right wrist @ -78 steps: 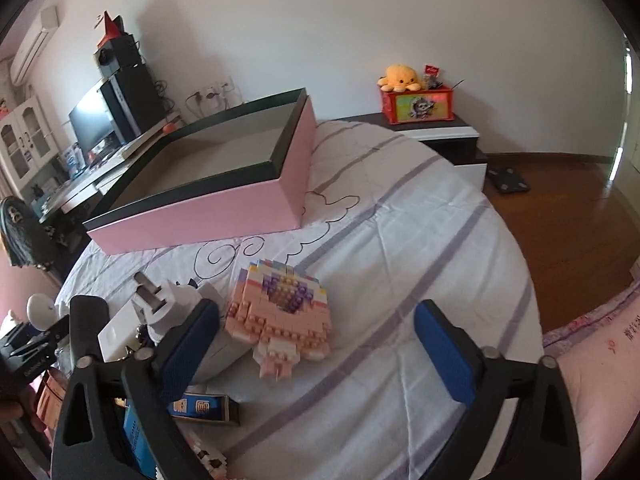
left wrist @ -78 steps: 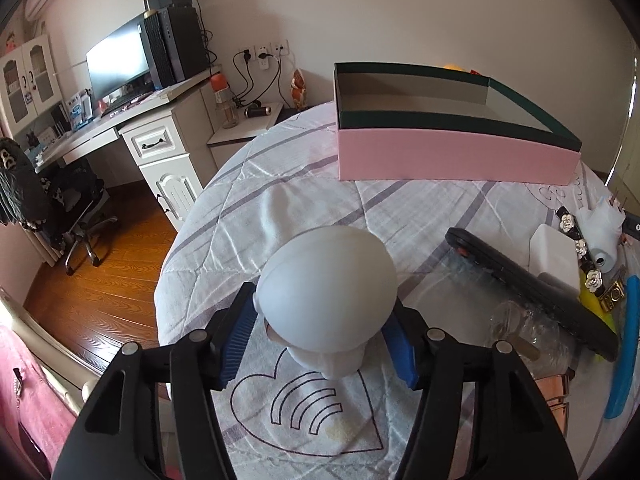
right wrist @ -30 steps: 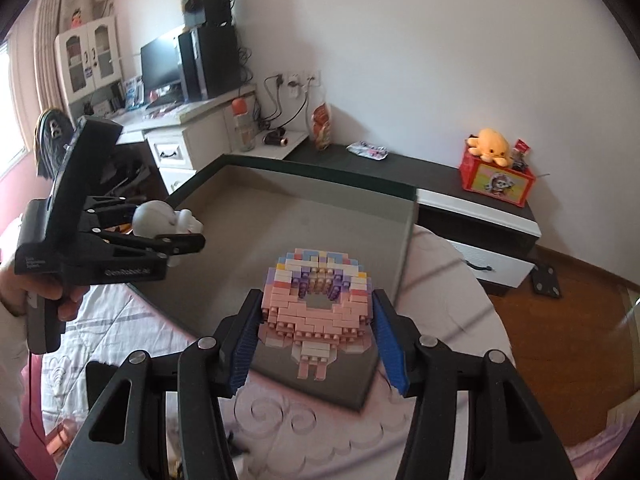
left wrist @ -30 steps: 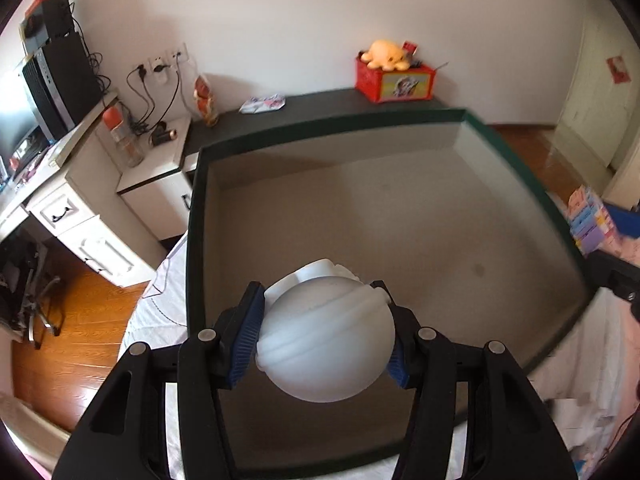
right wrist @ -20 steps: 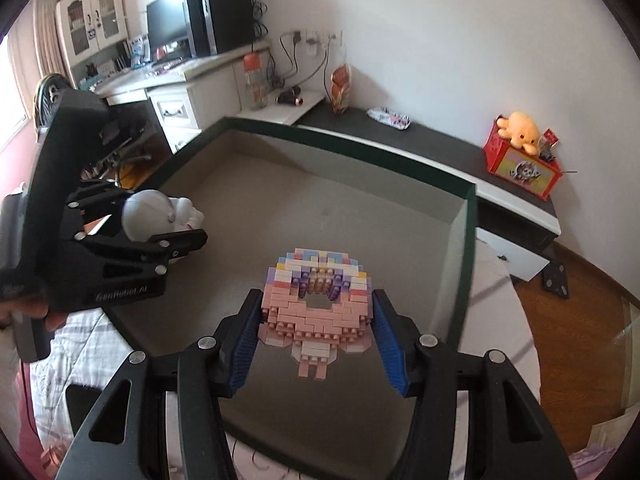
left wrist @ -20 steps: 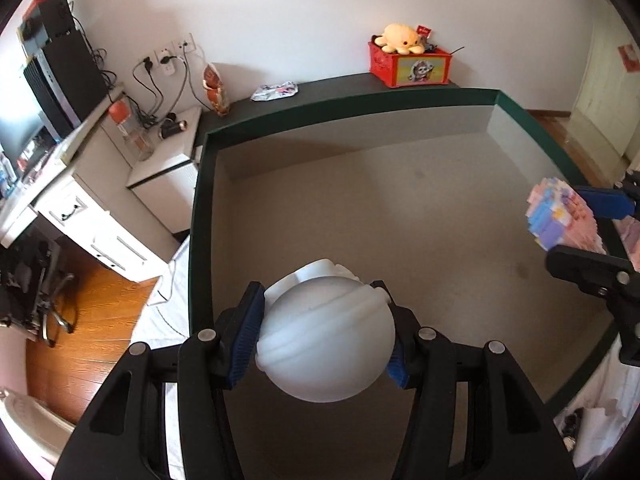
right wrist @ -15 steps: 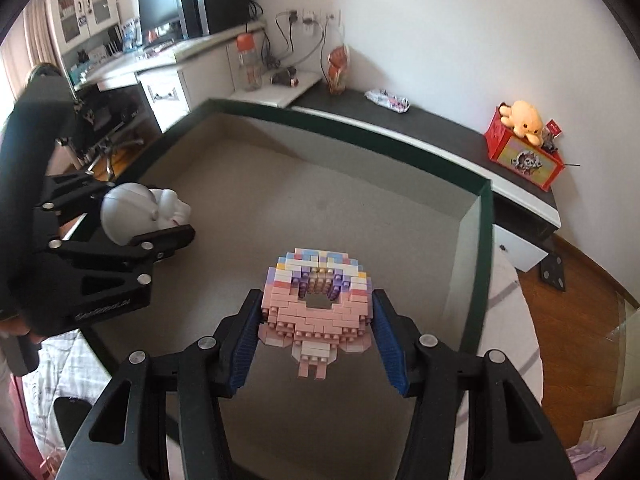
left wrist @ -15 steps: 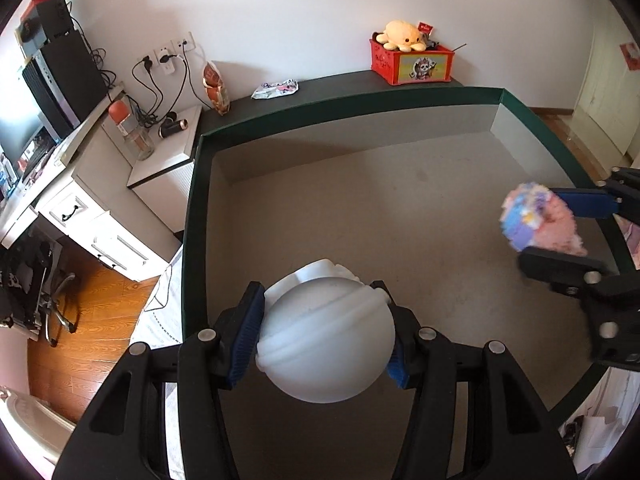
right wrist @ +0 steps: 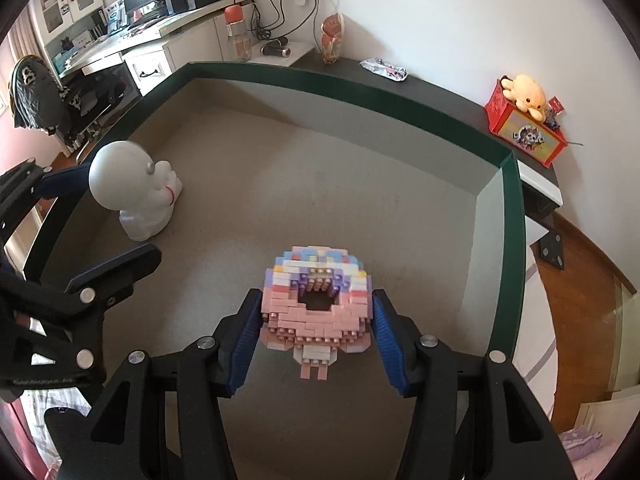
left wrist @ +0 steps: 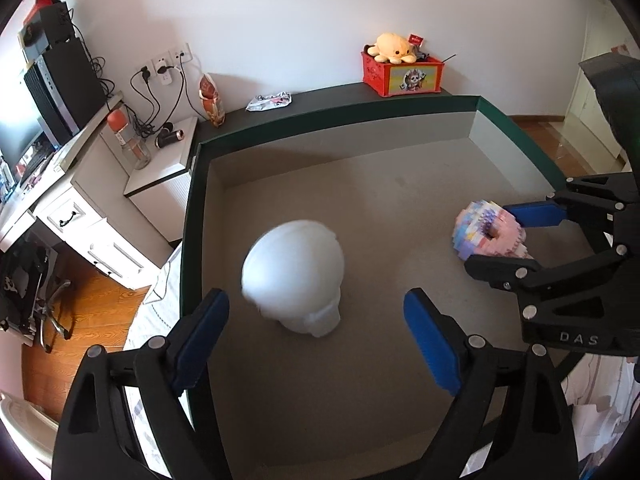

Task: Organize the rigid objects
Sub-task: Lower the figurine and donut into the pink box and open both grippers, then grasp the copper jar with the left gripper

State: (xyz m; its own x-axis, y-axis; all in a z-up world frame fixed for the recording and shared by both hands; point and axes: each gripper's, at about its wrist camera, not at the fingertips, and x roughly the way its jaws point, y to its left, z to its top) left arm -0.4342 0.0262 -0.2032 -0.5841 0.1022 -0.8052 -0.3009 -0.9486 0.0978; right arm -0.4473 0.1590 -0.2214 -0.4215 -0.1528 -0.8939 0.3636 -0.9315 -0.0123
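A white round-headed figurine [left wrist: 294, 274] stands on the grey floor of the green-rimmed box [left wrist: 400, 114]. It is slightly blurred. My left gripper [left wrist: 316, 340] hangs just behind it, jaws opening wide, blue pads clear of it on both sides. In the right wrist view the same figurine [right wrist: 134, 196] sits at the box's left side. My right gripper [right wrist: 316, 336] is shut on a pink and pastel brick-built doughnut [right wrist: 318, 300], held over the box floor [right wrist: 320, 184]. From the left wrist view, that doughnut [left wrist: 490, 234] and right gripper [left wrist: 508, 236] appear at the right.
A black shelf behind the box carries a red tin with a yellow plush octopus [left wrist: 402, 66] and a small packet [left wrist: 268, 101]. A white desk with a bottle [left wrist: 128, 140], cables and a monitor stands at the left. Wooden floor [right wrist: 580, 276] lies beyond the box's right rim.
My left gripper's jaws have spread and let go of the white figurine, which now stands on the box floor. My right gripper has come lower and further into the box with the doughnut.
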